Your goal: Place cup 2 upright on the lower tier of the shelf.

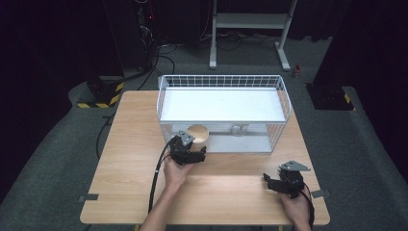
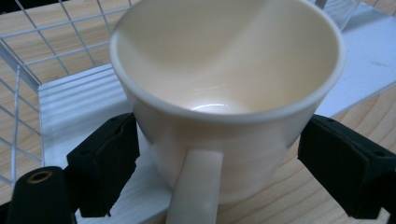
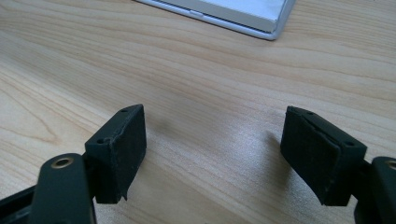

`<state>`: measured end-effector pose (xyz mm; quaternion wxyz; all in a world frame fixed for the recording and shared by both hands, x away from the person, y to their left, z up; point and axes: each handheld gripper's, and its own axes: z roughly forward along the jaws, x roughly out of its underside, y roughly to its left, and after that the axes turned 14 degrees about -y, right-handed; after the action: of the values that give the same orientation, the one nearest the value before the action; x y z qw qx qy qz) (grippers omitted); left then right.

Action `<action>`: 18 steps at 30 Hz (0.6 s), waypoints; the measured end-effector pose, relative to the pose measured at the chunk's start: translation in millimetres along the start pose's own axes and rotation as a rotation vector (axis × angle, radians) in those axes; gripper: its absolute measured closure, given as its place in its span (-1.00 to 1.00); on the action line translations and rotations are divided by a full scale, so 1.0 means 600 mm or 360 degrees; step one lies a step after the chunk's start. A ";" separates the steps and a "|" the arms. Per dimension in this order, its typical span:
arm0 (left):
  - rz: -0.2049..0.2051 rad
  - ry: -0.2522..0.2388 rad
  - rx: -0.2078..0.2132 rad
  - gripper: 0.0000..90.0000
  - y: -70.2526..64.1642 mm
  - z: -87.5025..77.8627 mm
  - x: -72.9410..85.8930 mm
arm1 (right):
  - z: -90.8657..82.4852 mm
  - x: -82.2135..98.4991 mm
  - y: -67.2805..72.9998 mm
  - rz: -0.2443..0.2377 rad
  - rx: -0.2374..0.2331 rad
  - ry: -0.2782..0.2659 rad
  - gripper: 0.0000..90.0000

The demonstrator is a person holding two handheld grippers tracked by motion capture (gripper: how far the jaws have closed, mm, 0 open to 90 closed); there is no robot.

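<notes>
Closing in on a cream, smooth-walled cup with a straight handle [image 2: 229, 107], down at the front left of the white wire basket [image 1: 221, 79], by the edge of its pale ribbed tray [image 2: 70, 107] where that meets the light wooden table [image 1: 130, 159]. Looks upright, handle turned toward the left gripper [image 1: 190, 147]. Flanked by both black pads [image 2: 109, 158]: the near one against the wall, the far one right at it. Cannot tell whether truly clamped or merely touching. Judged as the grasp itself, not yet a lift.

Next, probably: confirm a firm squeeze on the wall, then raise straight and keep clear of the wire front.

Nothing seen inside the cup, only a glossy bottom. Nothing visible on the basket's flat white board either.

Parked near the table's front right, the right gripper [image 3: 215, 149], jaws spread wide over bare wood, gripping nothing.
</notes>
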<state>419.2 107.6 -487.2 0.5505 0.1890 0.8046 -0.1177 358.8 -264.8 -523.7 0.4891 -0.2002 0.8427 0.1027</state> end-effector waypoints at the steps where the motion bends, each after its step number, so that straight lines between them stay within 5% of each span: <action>1: 0.0001 0.0002 0.0000 -0.70 0.000 0.000 0.001 | 0.000 0.000 0.000 0.0000 0.0000 0.0000 -0.49; 18: -0.0062 0.0010 -0.0070 -0.54 0.004 0.012 0.004 | 0.000 0.000 0.000 -0.0001 -0.0002 -0.0001 -0.49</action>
<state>425.3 107.6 -492.1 0.5494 0.1615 0.8123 -0.1102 359.0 -264.9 -523.7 0.4892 -0.2008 0.8425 0.1031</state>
